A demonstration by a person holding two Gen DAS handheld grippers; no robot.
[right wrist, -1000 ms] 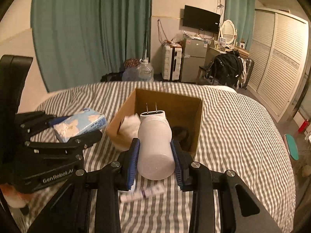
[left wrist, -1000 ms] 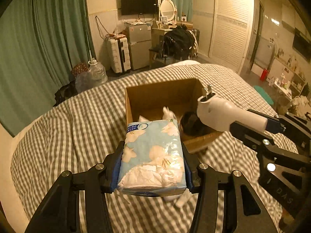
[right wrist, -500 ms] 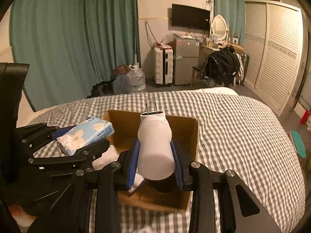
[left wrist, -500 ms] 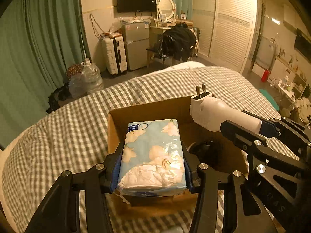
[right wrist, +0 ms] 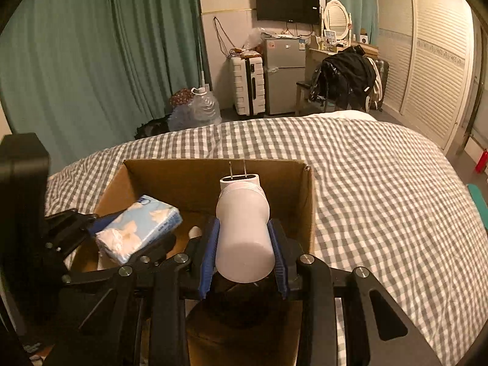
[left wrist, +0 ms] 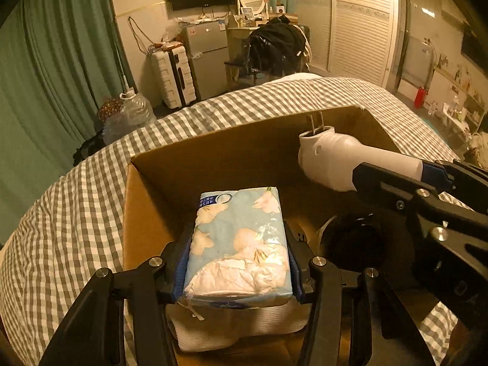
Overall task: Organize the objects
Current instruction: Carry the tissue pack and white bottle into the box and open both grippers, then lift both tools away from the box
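Since a second ago both grippers have been carried forward from short of the cardboard box point(left wrist: 170, 183) to right over its open top, so the box now fills the lower part of each view. Going left to right: the left gripper point(left wrist: 238, 262) is clamped on the blue floral tissue pack point(left wrist: 241, 244), which is held level above something white and soft point(left wrist: 235, 326) lying at the near end of the box (what it is can't be made out). If the pack gets released from this height it could land on that white lump, tip and end up leaning on the left wall instead of lying flat. Next over, a dark round object point(left wrist: 357, 244) is sitting on the box floor, and it's poorly lit. On the right, the right gripper point(right wrist: 244, 253) is closed around the white plug-in device point(right wrist: 244, 225), prongs pointing at the far wall, and it hangs directly above that dark object. Dropped here, the smooth rounded body would probably hit the dark thing and roll, or the prongs could be jabbed into the cardboard. The two grippers are also near each other, so they could get knocked together on the way down.
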